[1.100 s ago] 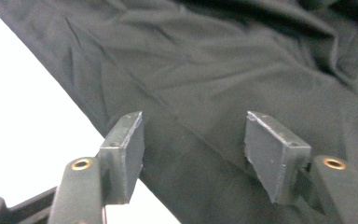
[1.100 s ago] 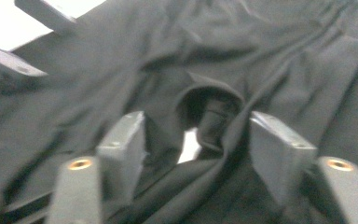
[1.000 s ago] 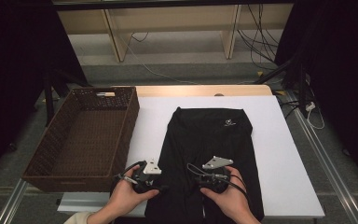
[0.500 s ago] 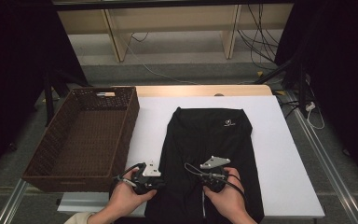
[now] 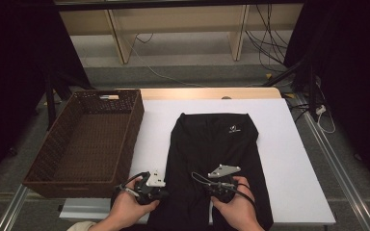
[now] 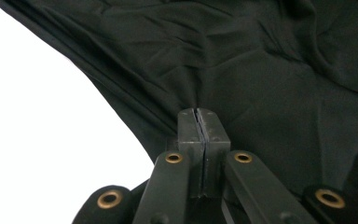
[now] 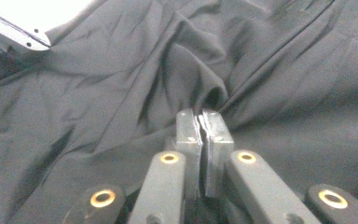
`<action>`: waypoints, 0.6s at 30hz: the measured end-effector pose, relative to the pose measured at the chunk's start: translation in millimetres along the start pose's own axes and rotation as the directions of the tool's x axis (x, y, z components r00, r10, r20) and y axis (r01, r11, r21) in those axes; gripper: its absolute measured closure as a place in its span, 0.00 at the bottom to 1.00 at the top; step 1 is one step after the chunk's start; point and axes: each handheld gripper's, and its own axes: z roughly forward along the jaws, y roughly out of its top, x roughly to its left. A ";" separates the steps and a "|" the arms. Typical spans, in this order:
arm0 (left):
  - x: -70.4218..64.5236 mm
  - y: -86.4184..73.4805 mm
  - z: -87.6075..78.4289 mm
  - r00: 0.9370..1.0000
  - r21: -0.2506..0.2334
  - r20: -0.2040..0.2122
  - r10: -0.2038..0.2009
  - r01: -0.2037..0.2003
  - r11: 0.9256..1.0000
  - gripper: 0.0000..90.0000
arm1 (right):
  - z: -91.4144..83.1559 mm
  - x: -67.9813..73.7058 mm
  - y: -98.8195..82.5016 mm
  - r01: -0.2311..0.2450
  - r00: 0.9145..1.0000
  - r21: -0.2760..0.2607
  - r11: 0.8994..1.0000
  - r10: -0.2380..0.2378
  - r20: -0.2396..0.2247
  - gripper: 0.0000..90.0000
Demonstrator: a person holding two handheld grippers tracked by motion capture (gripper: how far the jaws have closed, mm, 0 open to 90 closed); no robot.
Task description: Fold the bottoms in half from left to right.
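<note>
Both grippers pinch the black garment [image 5: 212,159] at its near hem: left gripper [image 6: 203,122] and right gripper [image 7: 204,122] each have 2 jaws clamped on cloth bunching just beyond the tips, likely readying a lift or fold.

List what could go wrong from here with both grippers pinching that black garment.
1. The left gripper and right gripper each clamp only a small pinch of the black garment, so the cloth may slip out when lifted.
2. The near end of the garment hangs past the white table edge and could drag or bunch.
3. Swinging toward the wicker basket, trailing cloth might catch its rim.
</note>
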 end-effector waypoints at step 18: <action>-5.6 -11.4 -9.4 1.000 -0.037 0.010 0.004 -0.004 0.999 0.87 | -4.8 8.4 -1.7 -0.002 0.998 0.006 1.000 0.002 -0.061 0.85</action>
